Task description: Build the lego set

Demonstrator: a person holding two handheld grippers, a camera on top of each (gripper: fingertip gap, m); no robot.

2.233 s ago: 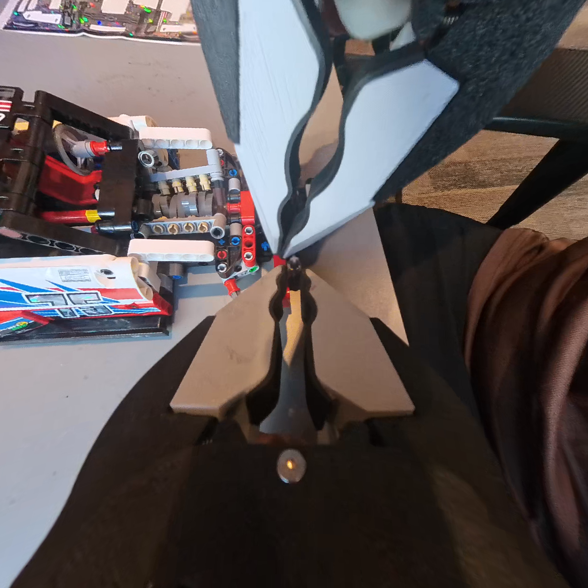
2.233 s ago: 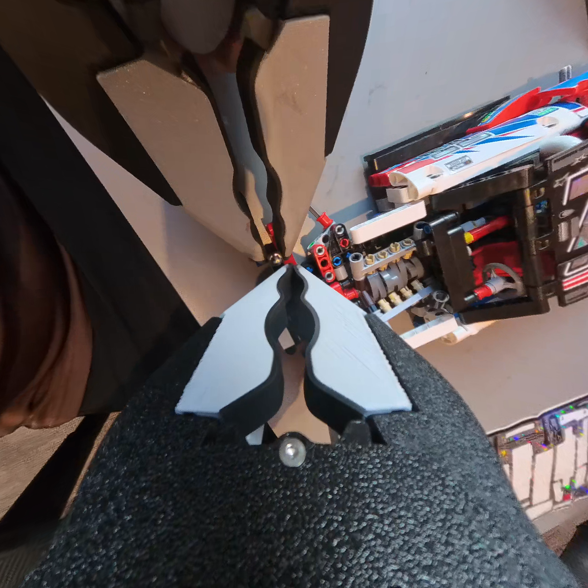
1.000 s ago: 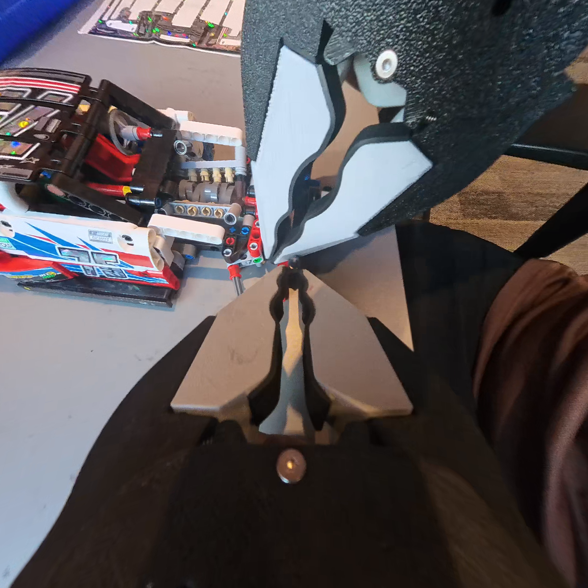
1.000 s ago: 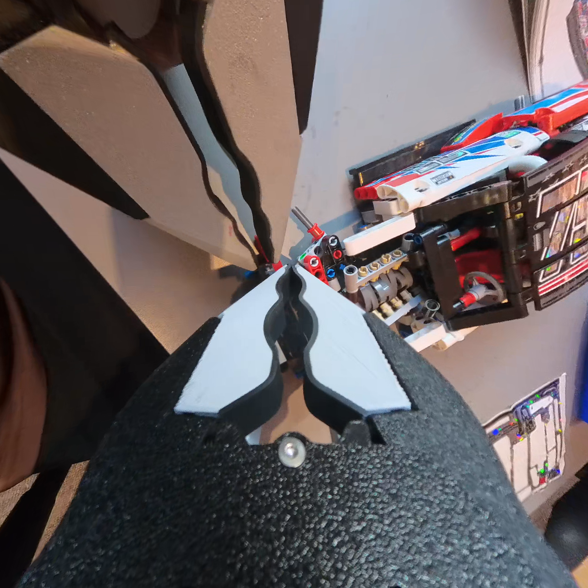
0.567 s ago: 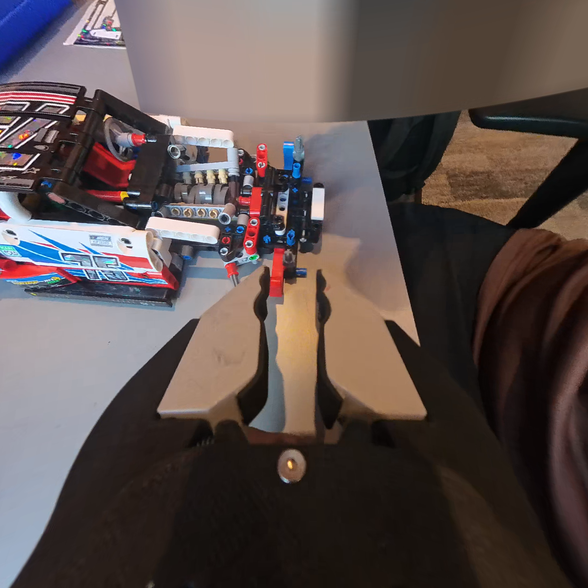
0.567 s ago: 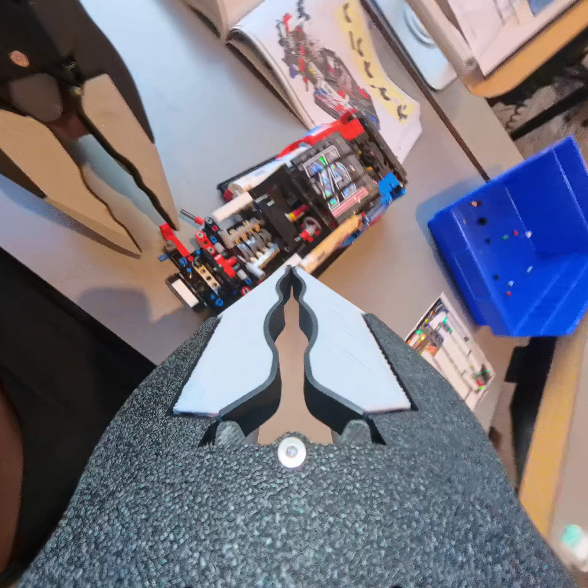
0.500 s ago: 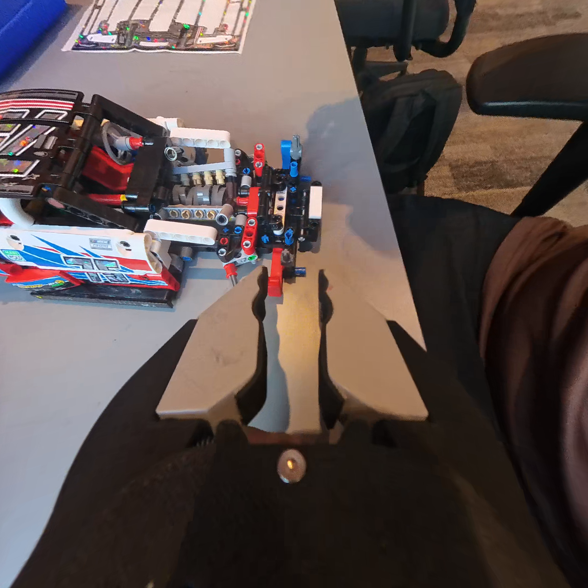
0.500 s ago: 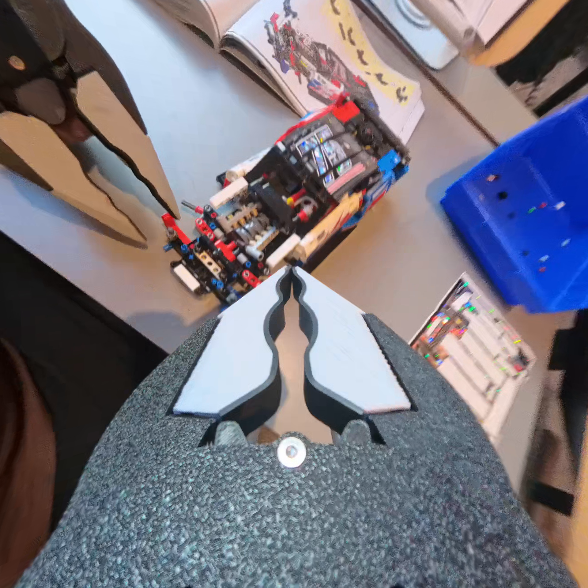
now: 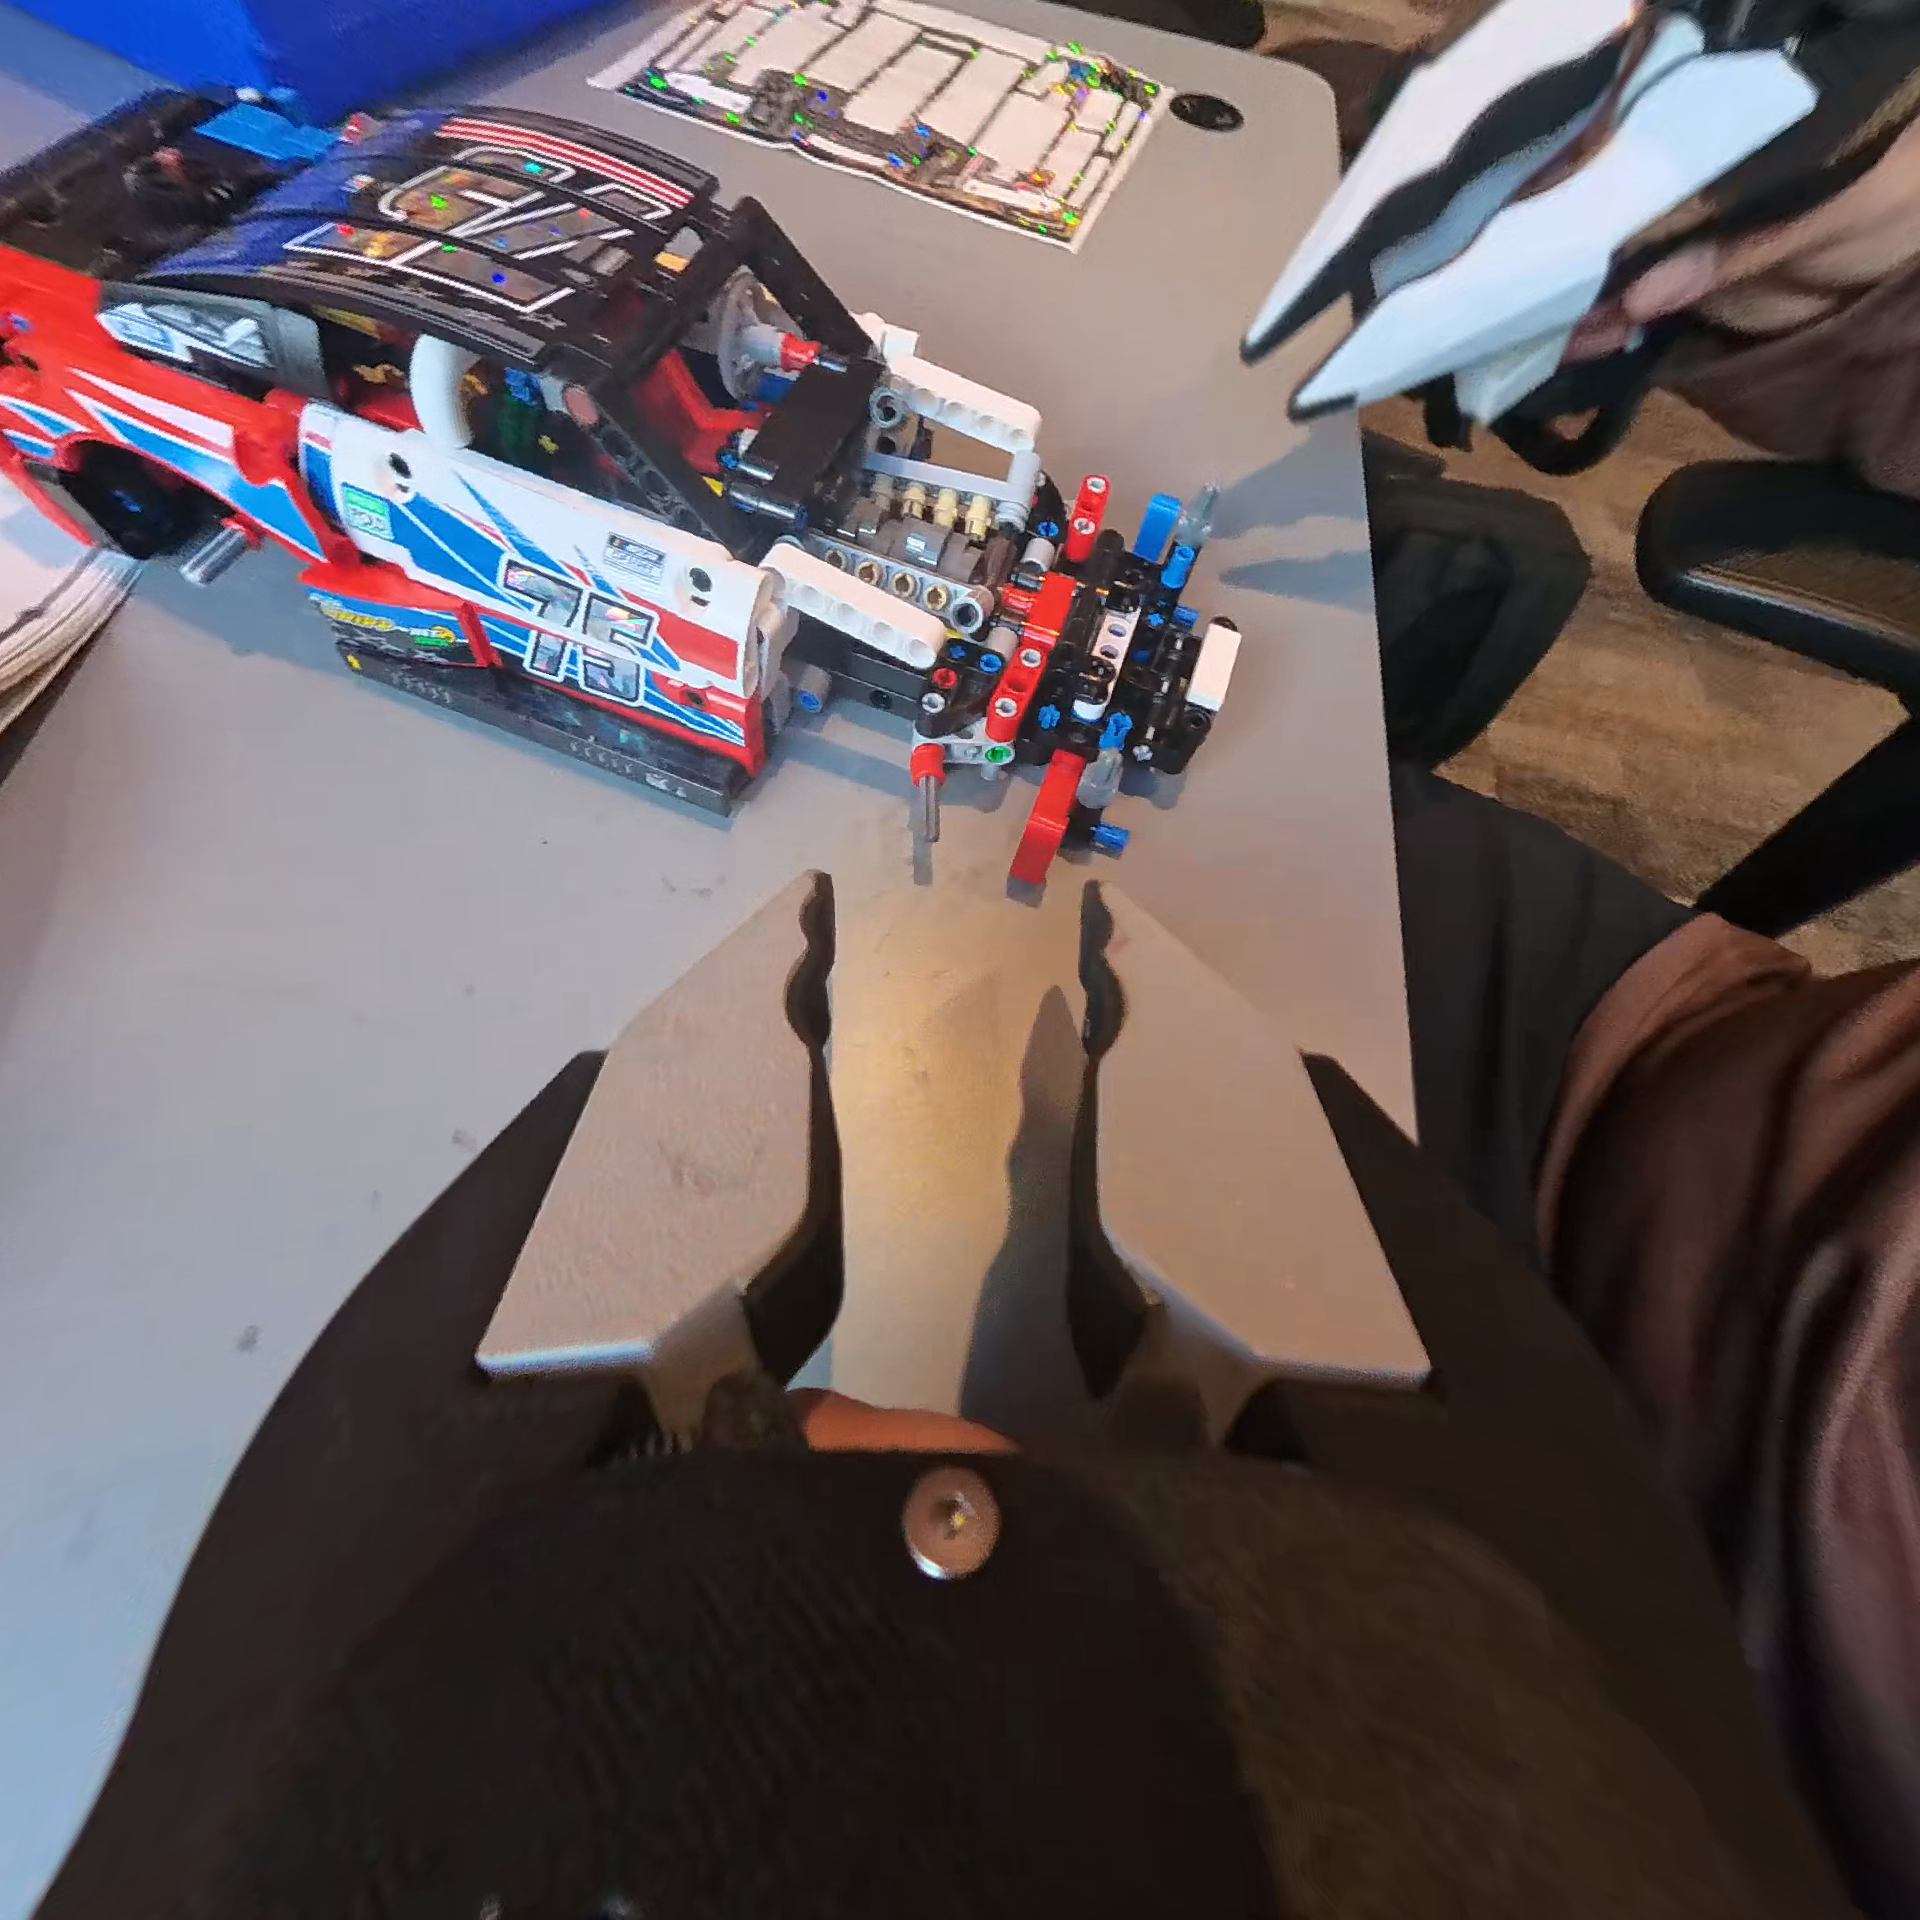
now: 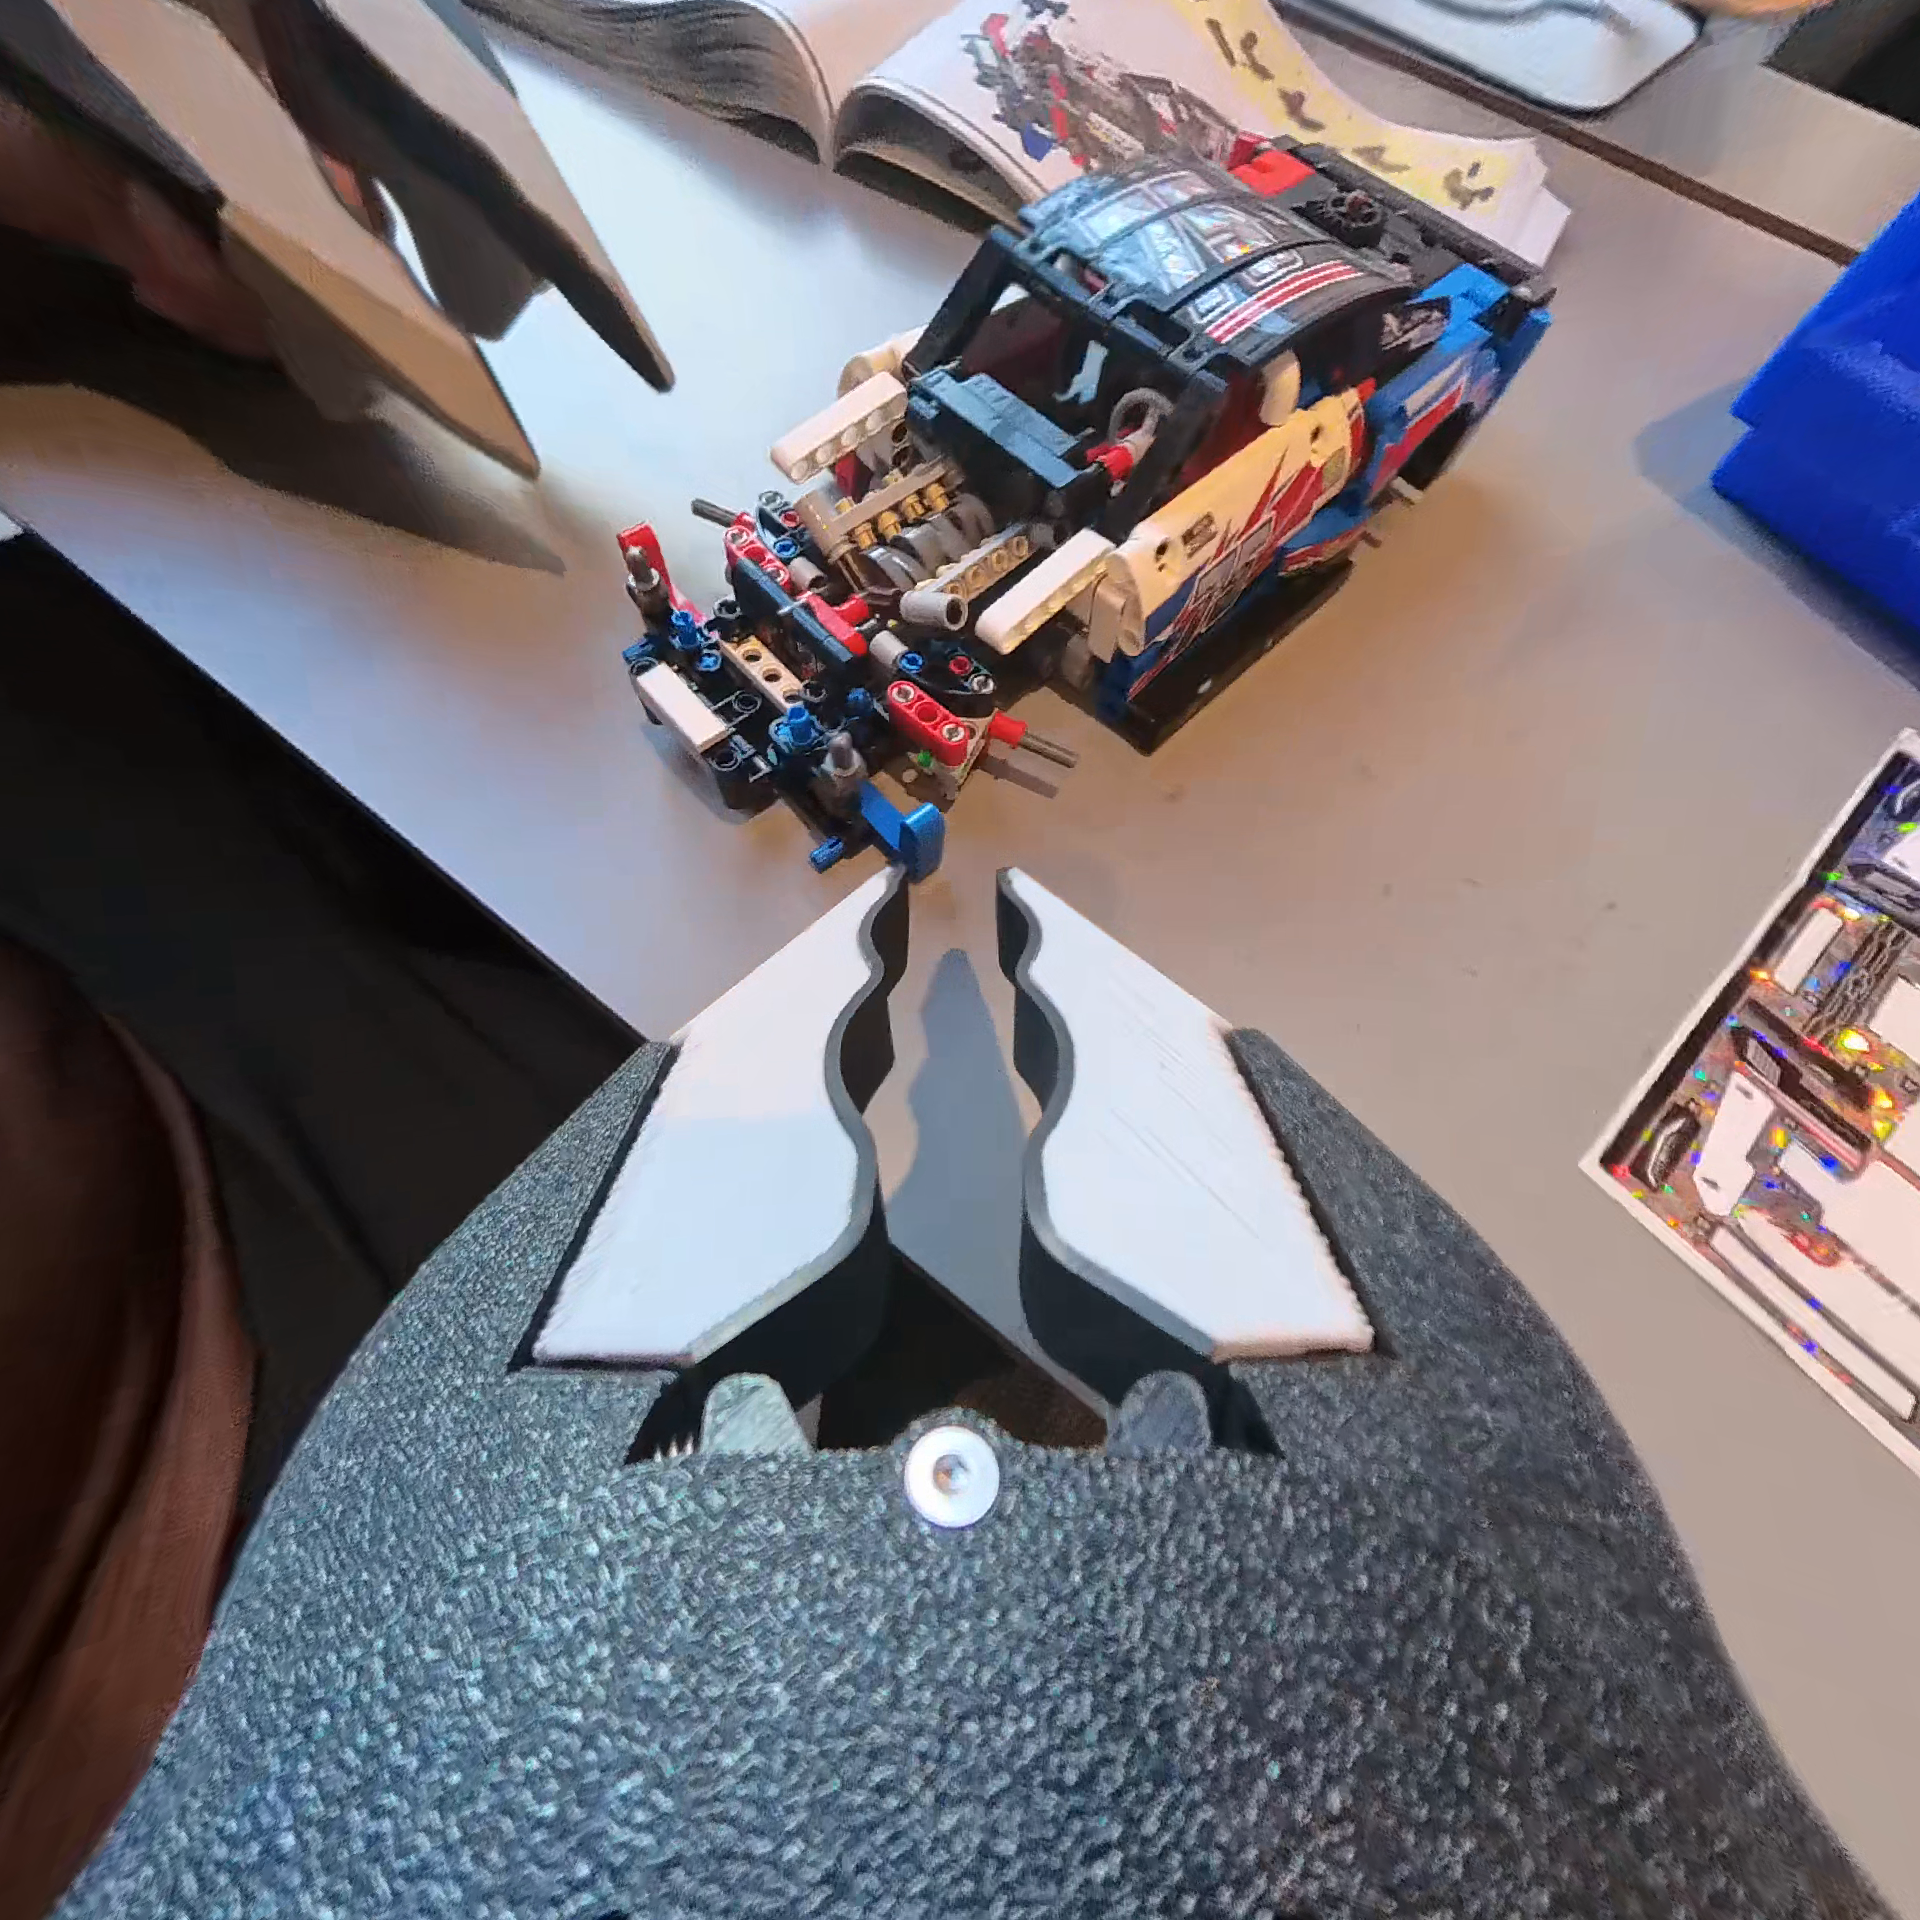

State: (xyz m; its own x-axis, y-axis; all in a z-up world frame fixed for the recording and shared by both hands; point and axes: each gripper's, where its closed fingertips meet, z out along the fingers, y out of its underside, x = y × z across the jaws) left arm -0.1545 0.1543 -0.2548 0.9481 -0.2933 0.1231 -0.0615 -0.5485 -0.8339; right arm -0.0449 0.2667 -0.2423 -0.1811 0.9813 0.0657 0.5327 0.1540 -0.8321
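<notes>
The lego car (image 9: 540,520) sat on the grey counter (image 9: 312,1039) with its long axis running away to the left of the left tool (image 9: 956,904), its unfinished chassis end (image 9: 1081,665) pointing toward the counter's near edge. That end lay straight ahead of the left tool, near but apart, and a red beam (image 9: 1049,821) stuck out from it toward the gap between the jaws. The left tool was open and held nothing.

In the right wrist view the same chassis end (image 10: 810,686) lay just beyond the right tool (image 10: 951,883), whose jaws stood slightly parted and empty; a blue piece (image 10: 914,831) on the car's corner came closest to its left fingertip, perhaps touching, though the angle left that unsure. The right tool (image 9: 1455,260) appeared raised and blurred in the left view. Judged from this, either tool could reach the front assembly, the left being squarely lined up with the red beam.
</notes>
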